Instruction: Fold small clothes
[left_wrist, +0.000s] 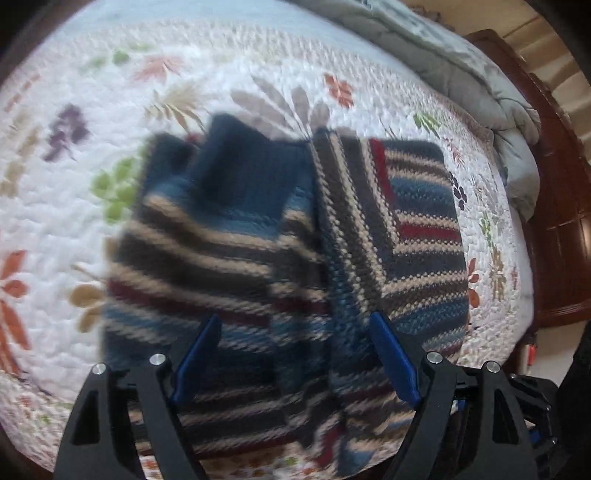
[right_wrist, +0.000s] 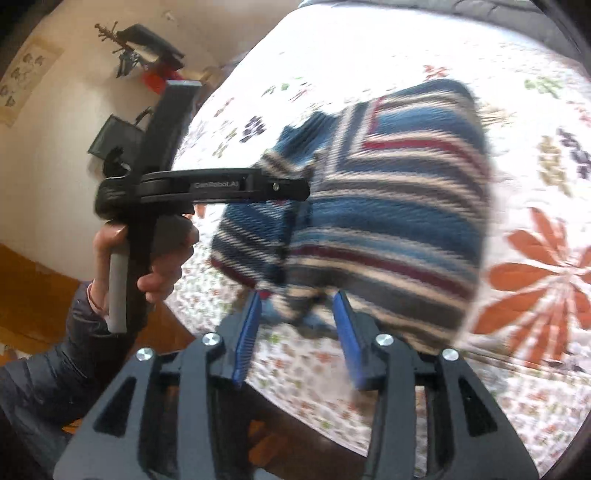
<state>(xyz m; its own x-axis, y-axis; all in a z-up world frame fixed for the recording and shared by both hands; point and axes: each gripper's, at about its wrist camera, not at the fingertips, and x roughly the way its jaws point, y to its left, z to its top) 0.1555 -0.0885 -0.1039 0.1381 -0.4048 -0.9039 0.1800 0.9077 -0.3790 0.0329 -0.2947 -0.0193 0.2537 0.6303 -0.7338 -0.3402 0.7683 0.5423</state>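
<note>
On the bed (left_wrist: 258, 74), over a white quilted cover with printed leaves and flowers, lay a small striped knitted sweater (left_wrist: 406, 221) in blue, beige, grey and dark red. No box, basket or other container was visible in either view, so the sweater rested directly on the bed cover. It was partly folded: in the left wrist view one part lay over another, with its stripes running the other way, and a dark blue ribbed edge (left_wrist: 240, 166) showed at the far side. A grey blanket (left_wrist: 461, 66) was bunched at the far right edge of the bed, next to the dark wooden frame (left_wrist: 554, 221). The left tool (left_wrist: 291, 321) stood wide open above the near part of the sweater, with its two blue pads well apart; the picture was blurred and I could not tell if the pads touched the knit, but they did not press on it. The right tool (right_wrist: 299, 299) was about half open at the near edge of the sweater; a fold of the fabric sat just at its blue tips, and the pads did not close on it. In the right wrist view, a person's hand (right_wrist: 162, 254) in a dark sleeve held the handle of the left tool, whose black body reached to the left side of the sweater.
</note>
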